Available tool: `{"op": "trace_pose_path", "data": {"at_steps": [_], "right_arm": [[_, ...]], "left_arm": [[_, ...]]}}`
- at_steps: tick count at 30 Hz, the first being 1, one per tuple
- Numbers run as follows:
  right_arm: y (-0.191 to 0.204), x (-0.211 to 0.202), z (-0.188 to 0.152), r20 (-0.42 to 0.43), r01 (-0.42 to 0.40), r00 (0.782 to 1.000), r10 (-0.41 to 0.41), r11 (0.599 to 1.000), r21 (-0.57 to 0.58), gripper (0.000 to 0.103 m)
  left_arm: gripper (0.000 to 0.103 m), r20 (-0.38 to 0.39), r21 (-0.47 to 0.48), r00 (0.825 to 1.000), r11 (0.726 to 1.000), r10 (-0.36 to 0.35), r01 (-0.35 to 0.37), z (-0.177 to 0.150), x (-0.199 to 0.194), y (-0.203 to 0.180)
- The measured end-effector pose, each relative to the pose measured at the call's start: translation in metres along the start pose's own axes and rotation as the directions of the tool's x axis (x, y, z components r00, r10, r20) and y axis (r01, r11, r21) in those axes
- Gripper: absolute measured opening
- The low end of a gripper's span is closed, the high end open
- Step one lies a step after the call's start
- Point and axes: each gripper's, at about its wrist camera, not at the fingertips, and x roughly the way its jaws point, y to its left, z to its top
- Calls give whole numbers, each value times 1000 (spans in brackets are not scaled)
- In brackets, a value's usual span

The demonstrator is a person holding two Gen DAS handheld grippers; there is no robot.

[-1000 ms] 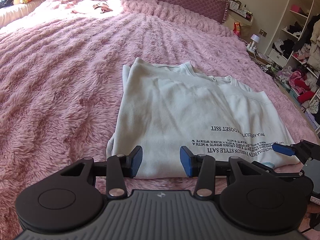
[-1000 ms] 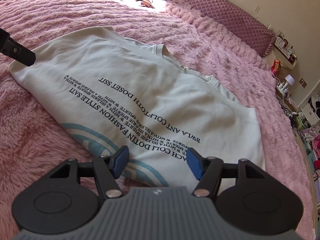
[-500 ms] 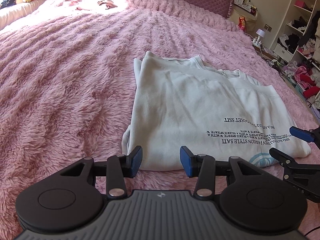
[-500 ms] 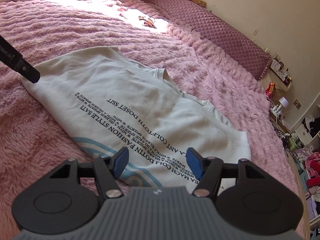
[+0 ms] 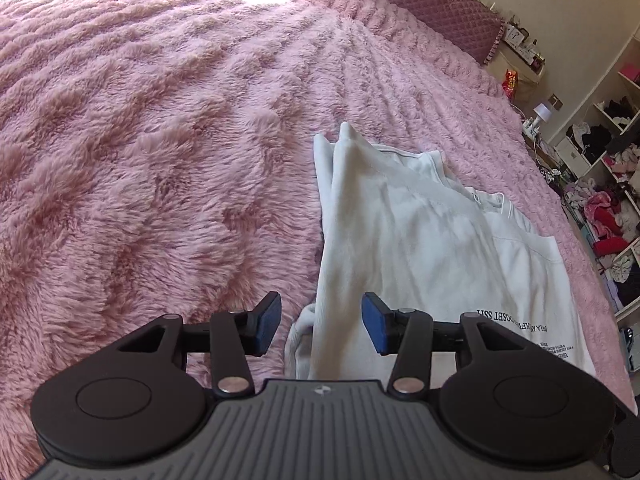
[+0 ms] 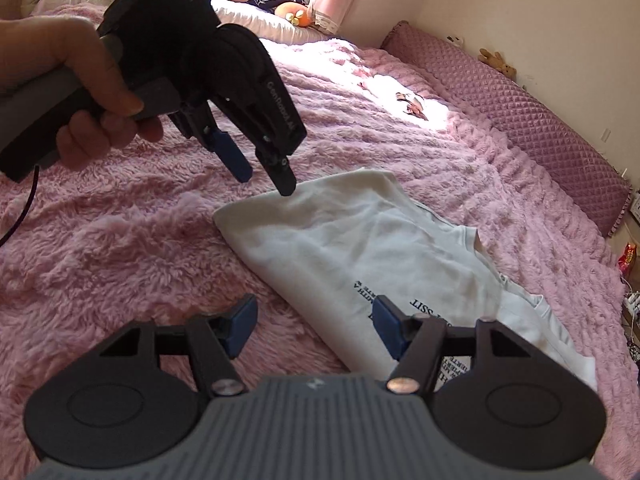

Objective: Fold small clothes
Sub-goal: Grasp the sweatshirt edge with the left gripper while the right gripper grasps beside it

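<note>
A white shirt with black lettering (image 5: pixel 420 248) lies partly folded on the pink fluffy bedspread (image 5: pixel 160 140); it also shows in the right wrist view (image 6: pixel 344 248). My left gripper (image 5: pixel 320 322) is open and hovers over the shirt's left folded edge. In the right wrist view the left gripper (image 6: pixel 266 176) is held by a hand just above the shirt's near corner, jaws apart. My right gripper (image 6: pixel 314 326) is open above the shirt's lower edge, empty.
A quilted purple headboard cushion (image 6: pixel 540 120) runs along the far bed edge. Small items (image 6: pixel 412 102) lie in a sunlit patch. Pillows and an orange toy (image 6: pixel 294 14) sit at the bed's far end. Cluttered shelves (image 5: pixel 608 184) stand beside the bed.
Both grippers have moved left along the shirt toward its left folded edge. The left gripper has tilted down over that edge. Both stay open.
</note>
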Motion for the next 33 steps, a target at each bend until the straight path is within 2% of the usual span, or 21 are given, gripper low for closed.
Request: {"op": "trace_pose_path", "data": {"at_steps": [5, 9, 11, 15, 20, 22, 28, 31, 33], "right_arm": [[25, 32, 13, -11, -1, 1000, 0, 997, -83, 60], [44, 50, 17, 6, 44, 999, -43, 981, -190, 60], [50, 57, 19, 23, 54, 998, -50, 975, -217, 60], [58, 66, 24, 70, 65, 996, -50, 971, -231, 60], [67, 78, 30, 96, 92, 993, -71, 965, -245, 60], [68, 83, 33, 104, 98, 992, -75, 966, -239, 60], [62, 92, 37, 107, 103, 991, -82, 971, -213, 60], [62, 97, 37, 123, 119, 988, -93, 967, -223, 60], [58, 97, 34, 130, 122, 987, -94, 965, -231, 60]], "left_arm": [[54, -30, -131, 995, 987, -93, 89, 14, 24, 27], [54, -45, -155, 989, 979, -143, 134, 21, 42, 37], [58, -50, -171, 984, 972, -173, 162, 25, 51, 40], [58, -58, -229, 974, 952, -220, 201, 36, 68, 48], [59, -78, -245, 961, 940, -265, 239, 49, 87, 48], [63, -89, -276, 947, 921, -308, 273, 55, 96, 50], [64, -100, -353, 919, 878, -380, 325, 75, 123, 52], [64, -87, -395, 909, 852, -407, 344, 85, 137, 50], [64, -85, -393, 910, 853, -406, 344, 91, 145, 47]]}}
